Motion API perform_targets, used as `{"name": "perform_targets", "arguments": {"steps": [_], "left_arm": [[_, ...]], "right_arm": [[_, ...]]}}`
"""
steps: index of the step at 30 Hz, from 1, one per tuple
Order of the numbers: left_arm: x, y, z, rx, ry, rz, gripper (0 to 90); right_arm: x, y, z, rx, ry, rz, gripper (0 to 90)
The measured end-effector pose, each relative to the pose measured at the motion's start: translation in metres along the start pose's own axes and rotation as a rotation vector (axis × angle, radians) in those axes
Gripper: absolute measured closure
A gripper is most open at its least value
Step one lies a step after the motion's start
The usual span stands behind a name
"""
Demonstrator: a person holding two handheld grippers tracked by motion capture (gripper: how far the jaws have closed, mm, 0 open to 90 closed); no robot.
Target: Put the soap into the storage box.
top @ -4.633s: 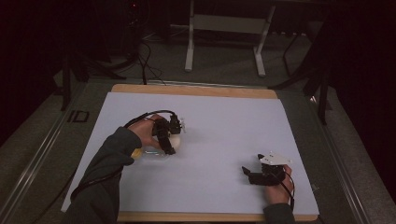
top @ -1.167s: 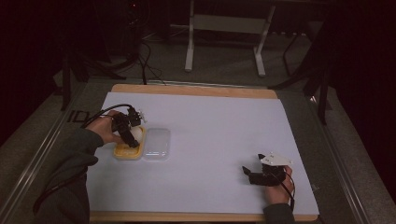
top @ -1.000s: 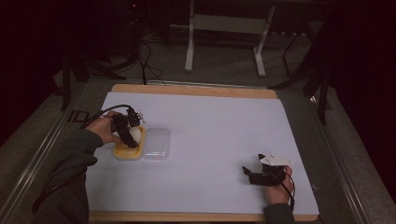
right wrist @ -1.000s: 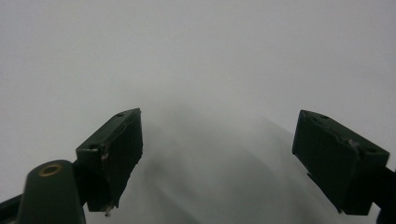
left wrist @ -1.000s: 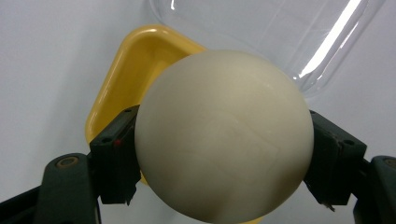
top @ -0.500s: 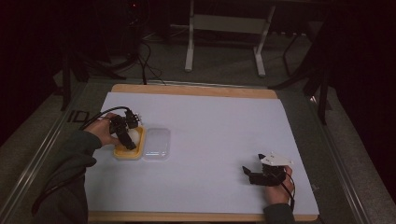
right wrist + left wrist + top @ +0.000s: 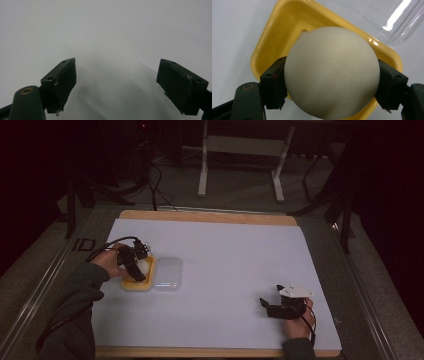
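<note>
A white ball (image 7: 332, 72) sits between the two black jaws of my left gripper (image 7: 332, 85), whose pads press on its sides. Under the ball is a yellow square container (image 7: 274, 32). In the high view the left gripper (image 7: 137, 267) holds the white ball (image 7: 144, 266) over the yellow container (image 7: 131, 284) at the table's left side. A clear lid (image 7: 167, 275) lies flat just right of the container; its edge (image 7: 397, 22) appears at the upper right of the left gripper view. My right gripper (image 7: 267, 307) rests near the front right, jaws wide apart over bare white sheet (image 7: 117, 82).
A white sheet (image 7: 235, 260) covers a wooden board (image 7: 210, 216) on the table. Beyond the far edge stand a white metal frame (image 7: 240, 150) and cables (image 7: 155, 180) on a dark floor. A metal rail (image 7: 50, 285) runs along the left side.
Earlier the left hand was nearer the table's middle; by a second ago it held the ball over the yellow container. In the last second it shifted only slightly. The right hand stayed still.
</note>
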State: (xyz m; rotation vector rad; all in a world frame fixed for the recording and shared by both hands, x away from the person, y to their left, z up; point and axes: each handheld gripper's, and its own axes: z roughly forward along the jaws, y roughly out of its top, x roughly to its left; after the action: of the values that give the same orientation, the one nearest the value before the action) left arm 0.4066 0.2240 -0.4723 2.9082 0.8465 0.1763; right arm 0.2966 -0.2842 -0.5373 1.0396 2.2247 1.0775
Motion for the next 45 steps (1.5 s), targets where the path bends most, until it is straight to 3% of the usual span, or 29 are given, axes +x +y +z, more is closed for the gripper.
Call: {"name": "perform_targets", "arguments": {"steps": [19, 32, 45], "left_arm": [[0.000, -0.004, 0.013, 0.019, -0.002, -0.012, 24.4], [0.001, -0.007, 0.018, 0.021, 0.020, -0.019, 24.3], [0.004, -0.006, 0.023, 0.019, -0.010, -0.043, 23.8]], "right_arm": [[0.000, 0.000, 0.000, -0.001, -0.001, 0.000, 16.0], [0.001, 0.000, 0.000, -0.002, -0.002, -0.003, 16.0], [0.001, 0.000, 0.000, -0.002, -0.001, -0.005, 16.0]]}}
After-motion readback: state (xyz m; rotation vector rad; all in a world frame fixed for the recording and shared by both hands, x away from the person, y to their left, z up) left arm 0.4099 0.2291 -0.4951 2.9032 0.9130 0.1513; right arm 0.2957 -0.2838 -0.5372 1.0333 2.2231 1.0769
